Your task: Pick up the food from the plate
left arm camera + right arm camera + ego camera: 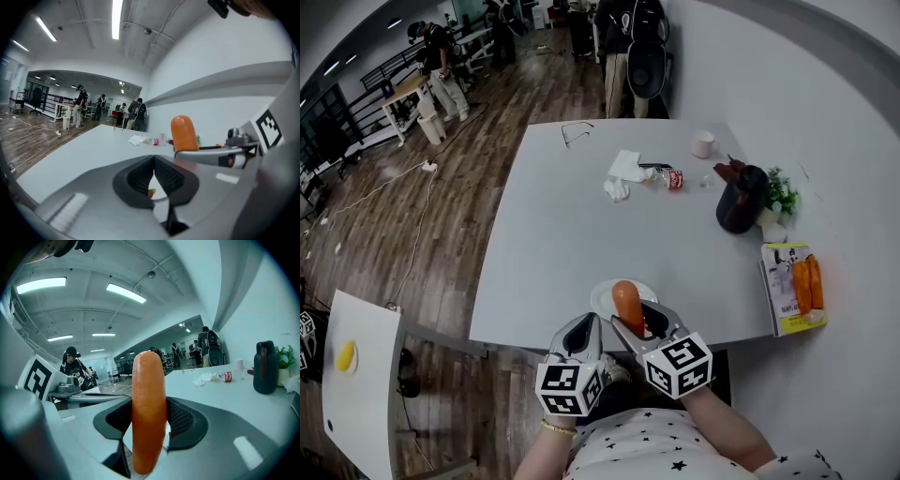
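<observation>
Head view: at lower centre the sausage (627, 300) stands upright in the right gripper (635, 317), over the plate (602, 298) at the bench (562, 234) edge.

Left gripper view: the left gripper (153, 174) has its jaws together on nothing.

Right gripper view: only here are the jaws seen clamped on the sausage's middle; the plate is hidden. The sausage looks glossy, and is probably light, soft and slippery, so a gentle hold at mid-length suits it.

Right gripper (637, 319) clasping sausage (627, 296), over plate (600, 299)
</observation>
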`<state>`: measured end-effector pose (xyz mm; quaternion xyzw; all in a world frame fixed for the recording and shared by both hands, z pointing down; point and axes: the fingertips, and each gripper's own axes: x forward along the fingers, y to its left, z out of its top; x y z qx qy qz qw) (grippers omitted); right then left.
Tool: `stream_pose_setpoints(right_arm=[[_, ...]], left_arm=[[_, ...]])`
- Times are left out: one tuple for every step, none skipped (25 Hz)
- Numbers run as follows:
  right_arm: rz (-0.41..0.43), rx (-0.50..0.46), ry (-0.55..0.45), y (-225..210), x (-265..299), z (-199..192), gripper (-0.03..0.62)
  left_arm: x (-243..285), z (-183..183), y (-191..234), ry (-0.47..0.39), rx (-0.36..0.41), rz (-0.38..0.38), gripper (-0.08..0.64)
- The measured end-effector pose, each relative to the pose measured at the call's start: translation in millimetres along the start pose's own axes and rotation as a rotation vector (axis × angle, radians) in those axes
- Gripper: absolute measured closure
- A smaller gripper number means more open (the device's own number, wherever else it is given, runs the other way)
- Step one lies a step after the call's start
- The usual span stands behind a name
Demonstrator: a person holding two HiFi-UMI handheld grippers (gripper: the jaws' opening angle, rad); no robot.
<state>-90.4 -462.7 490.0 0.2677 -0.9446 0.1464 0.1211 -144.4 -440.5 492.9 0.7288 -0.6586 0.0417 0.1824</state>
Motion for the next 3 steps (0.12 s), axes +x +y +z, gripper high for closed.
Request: stream_pose_setpoints(right_arm=[[-0.001,-0.001,-0.002,0.3,-0.4,0.4,0.377],[-0.002,-0.002,-0.004,0.8,-0.8,0.9,0.377],[-0.002,-0.003,-0.006,1.2,-1.2,1.3,0.377]], left_arm=[[-0.1,-0.1,0.0,0.002,0.001,0.0,0.552],[-0.2,-0.3,0.0,0.004,0.0,0.0,0.552],[-0.4,-0.5,0.1,0.006,0.0,0.001,0.552]])
